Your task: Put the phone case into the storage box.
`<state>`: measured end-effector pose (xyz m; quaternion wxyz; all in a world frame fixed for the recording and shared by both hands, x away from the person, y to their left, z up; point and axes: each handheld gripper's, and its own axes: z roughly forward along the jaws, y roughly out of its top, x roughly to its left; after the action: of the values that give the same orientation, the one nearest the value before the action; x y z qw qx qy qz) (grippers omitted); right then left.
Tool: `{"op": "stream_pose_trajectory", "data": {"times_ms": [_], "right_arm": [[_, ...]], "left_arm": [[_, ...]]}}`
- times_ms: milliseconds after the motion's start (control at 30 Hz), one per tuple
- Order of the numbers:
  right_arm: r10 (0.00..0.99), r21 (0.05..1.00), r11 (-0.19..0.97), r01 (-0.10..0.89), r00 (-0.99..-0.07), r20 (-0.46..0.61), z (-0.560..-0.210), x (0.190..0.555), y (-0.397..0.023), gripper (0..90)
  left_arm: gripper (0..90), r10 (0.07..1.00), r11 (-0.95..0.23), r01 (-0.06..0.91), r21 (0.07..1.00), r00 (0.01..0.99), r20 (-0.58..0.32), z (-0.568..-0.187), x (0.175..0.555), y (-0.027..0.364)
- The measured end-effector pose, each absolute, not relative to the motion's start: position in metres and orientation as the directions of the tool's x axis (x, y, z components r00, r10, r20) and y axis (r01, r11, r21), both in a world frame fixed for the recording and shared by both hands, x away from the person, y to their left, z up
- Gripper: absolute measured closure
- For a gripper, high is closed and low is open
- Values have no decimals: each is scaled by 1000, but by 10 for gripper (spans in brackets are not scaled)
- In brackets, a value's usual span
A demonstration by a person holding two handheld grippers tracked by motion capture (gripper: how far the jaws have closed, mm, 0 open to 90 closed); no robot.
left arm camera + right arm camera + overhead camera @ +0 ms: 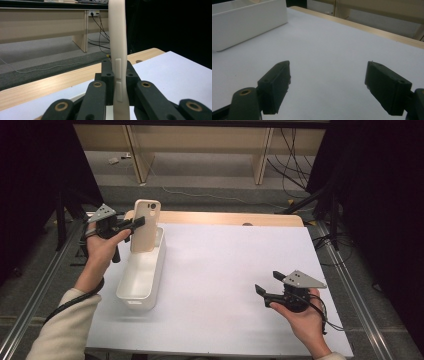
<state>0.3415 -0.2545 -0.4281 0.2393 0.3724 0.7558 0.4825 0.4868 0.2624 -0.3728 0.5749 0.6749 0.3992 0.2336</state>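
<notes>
I can read no brand or writing on anything here. My left gripper [134, 224] has its jaws clamped on the beige phone case [146, 225], one black pad pressed on each face; in the left gripper view the case [117, 50] stands edge-on between my fingers [108, 75], its two moulded side buttons facing me. It is a plain cream-coloured case with rounded corners and an oblong camera cut-out near its top, held upright with its lower end over the far end of the white rectangular bin [142, 275]. Whether it touches the bin I cannot tell. My right gripper [264, 292] hovers well apart, over the bare white tabletop [225, 270], its jaws spread wide with nothing between them; in the right gripper view the fingers [275, 82] stand far apart above the tabletop.
</notes>
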Motion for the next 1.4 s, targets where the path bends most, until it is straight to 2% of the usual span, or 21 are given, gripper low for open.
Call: {"op": "stream_pose_trajectory", "data": {"times_ms": [200,267,600,767,900,1100,1233,1267,1400], "right_arm": [[797,893,268,362,-604,5,-428,340,-254,218],[798,896,282,343,-603,-20,-428,341,-254,217],[794,897,259,358,-608,13,-429,341,-252,217],[795,905,261,337,-607,-3,-430,342,-252,218],[791,887,279,368,-611,5,-429,341,-253,218],[790,901,272,338,-613,-9,-431,343,-252,218],[791,887,281,367,-612,3,-430,342,-253,218],[787,901,256,351,-617,17,-432,343,-251,218],[788,894,273,357,-616,5,-431,343,-252,218]], "left_arm": [[825,807,-21,276,961,572,-146,-374,489,263],[824,808,-25,274,961,571,-141,-375,490,262],[824,809,-40,275,961,573,-130,-374,493,262],[824,811,-37,280,959,569,-134,-375,496,262],[823,812,-42,285,958,567,-134,-378,499,262],[823,816,-41,296,954,562,-139,-382,501,263],[823,818,-43,305,951,558,-142,-385,503,264],[823,817,-40,306,951,558,-145,-386,503,263],[822,817,-44,314,948,558,-147,-389,506,263]]}}
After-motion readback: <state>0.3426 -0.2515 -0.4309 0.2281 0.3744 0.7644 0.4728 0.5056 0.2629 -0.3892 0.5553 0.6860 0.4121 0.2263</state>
